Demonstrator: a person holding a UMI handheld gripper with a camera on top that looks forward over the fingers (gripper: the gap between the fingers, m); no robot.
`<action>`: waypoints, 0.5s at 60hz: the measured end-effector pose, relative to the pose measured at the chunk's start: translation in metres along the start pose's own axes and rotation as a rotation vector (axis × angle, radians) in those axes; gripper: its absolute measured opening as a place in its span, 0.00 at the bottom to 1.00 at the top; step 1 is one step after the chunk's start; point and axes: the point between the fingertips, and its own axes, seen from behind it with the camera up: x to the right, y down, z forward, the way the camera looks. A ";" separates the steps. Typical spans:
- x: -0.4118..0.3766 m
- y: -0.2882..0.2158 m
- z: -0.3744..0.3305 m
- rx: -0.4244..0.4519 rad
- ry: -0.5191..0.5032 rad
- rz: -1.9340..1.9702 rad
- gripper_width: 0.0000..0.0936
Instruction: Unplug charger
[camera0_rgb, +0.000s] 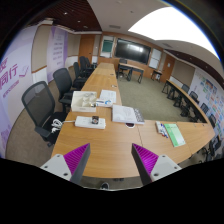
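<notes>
The tongs (113, 160) hang open above a long wooden table (110, 135) strewn with papers (127, 114), chairs (42, 105) alongside.

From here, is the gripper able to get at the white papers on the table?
Probably yes: the gripper is open and holds nothing, and bare table lies between it and the papers, though they sit well beyond the fingers.

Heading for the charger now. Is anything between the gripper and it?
I can't make out a charger in the gripper view. The gripper is open, high above the long wooden table. Ahead of the fingers are only papers and a green booklet, so blockage can't be judged.
</notes>
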 end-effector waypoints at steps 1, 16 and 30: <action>0.000 0.001 0.000 -0.002 0.000 0.000 0.91; -0.029 0.033 0.012 -0.056 -0.042 -0.003 0.91; -0.068 0.056 0.092 -0.038 -0.105 -0.012 0.91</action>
